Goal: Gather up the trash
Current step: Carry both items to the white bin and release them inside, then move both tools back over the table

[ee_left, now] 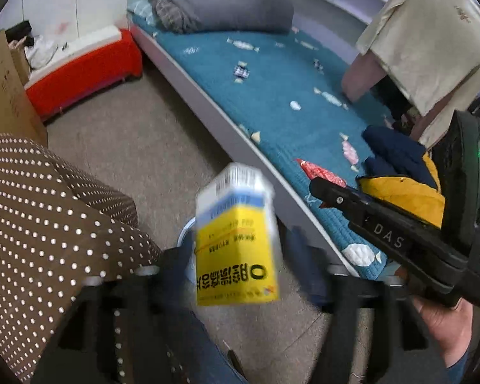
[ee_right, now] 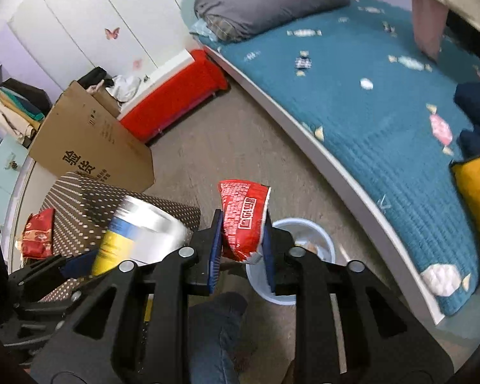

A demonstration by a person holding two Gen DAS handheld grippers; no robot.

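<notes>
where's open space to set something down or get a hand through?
Bare floor between the cardboard box, the red bench and the bed edge is free. The middle of the teal bedspread, past the grey pillow, is open too. Crowded: around the blue bin, where both grippers, the red wrapper and the yellow carton converge beside the polka-dot seat.

Both wrist views downward, sharing bed [ee_left: 272, 102] [ee_right: 384, 121].

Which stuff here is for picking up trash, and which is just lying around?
For the job:
yellow carton
left gripper
red snack wrapper
right gripper
blue bin

Just lying about:
grey pillow
cardboard box
navy and yellow jacket
</notes>
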